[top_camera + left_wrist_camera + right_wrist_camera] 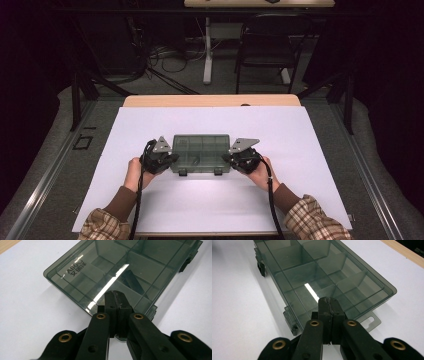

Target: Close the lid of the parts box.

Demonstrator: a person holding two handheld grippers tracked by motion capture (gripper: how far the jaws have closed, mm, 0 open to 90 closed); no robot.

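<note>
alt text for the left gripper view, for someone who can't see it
A smoky transparent compartment box with its lid closed lies on a white sheet, its dividers visible through the lid. The left gripper, jaws shut together with nothing between them, rises from the bottom edge and sits over the box's near end. White lettering marks one corner of the lid.

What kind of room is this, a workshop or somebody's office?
Probably a lab or recording setup rather than an office. A person holds the left gripper and right gripper at a smoky plastic compartment box on a white-covered table, with cables on the floor and dark curtains around.
</note>
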